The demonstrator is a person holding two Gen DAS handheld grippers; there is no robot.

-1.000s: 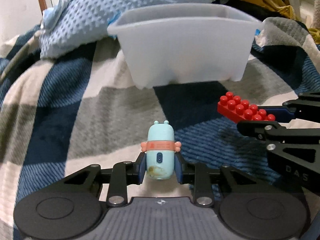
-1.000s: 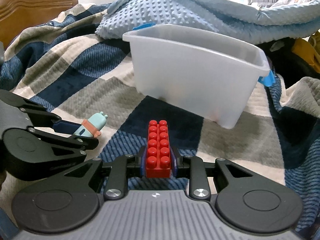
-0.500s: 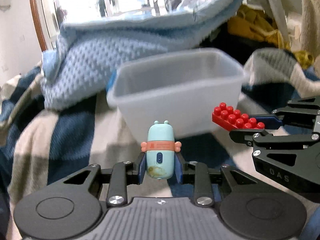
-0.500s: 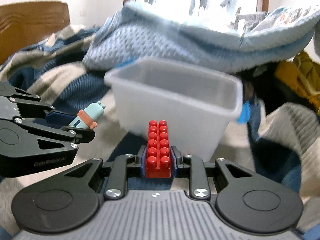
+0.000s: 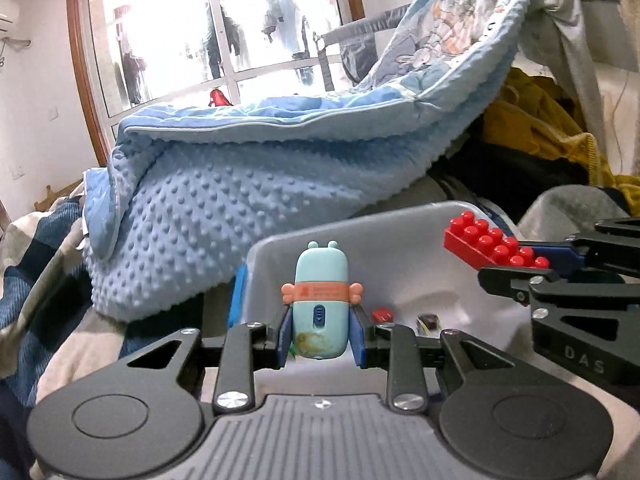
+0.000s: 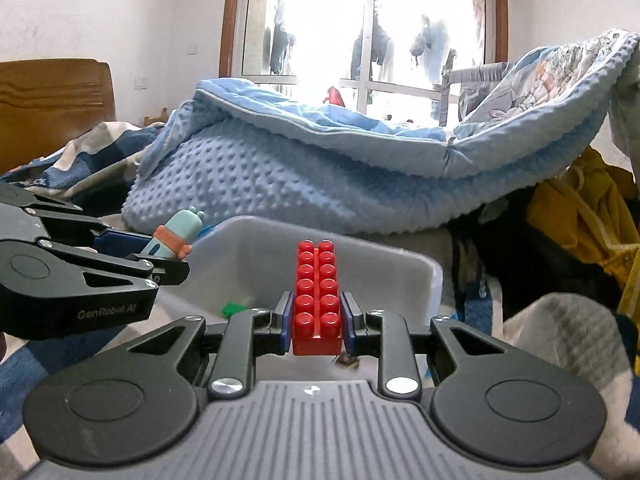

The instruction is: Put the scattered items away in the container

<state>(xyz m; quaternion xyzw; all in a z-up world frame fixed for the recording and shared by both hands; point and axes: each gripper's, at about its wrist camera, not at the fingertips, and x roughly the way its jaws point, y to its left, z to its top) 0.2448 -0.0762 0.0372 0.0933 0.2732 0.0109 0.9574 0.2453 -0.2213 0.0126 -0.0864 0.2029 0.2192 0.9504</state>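
My left gripper [image 5: 320, 336] is shut on a light blue toy figure [image 5: 321, 300] with an orange band, held upright over the near edge of the translucent white bin [image 5: 400, 256]. My right gripper [image 6: 317, 322] is shut on a long red studded brick [image 6: 318, 292], held over the bin [image 6: 384, 276]. Each gripper shows in the other's view: the red brick [image 5: 494, 247] at the right, the blue toy [image 6: 176, 236] at the left. Small items lie inside the bin: a red piece [image 5: 382, 314], a dark piece [image 5: 428, 322], a green piece [image 6: 232, 309].
A bumpy light blue blanket [image 5: 240, 208] is heaped just behind the bin. Yellow clothing [image 6: 580, 216] lies at the right. A blue, grey and white checked bedspread [image 5: 52, 248] lies under everything. A wooden headboard [image 6: 52, 96] stands at the far left.
Both grippers rose and moved forward with their items, from low over the bedspread in front of the bin to above the bin's opening. The bin's inside now shows.
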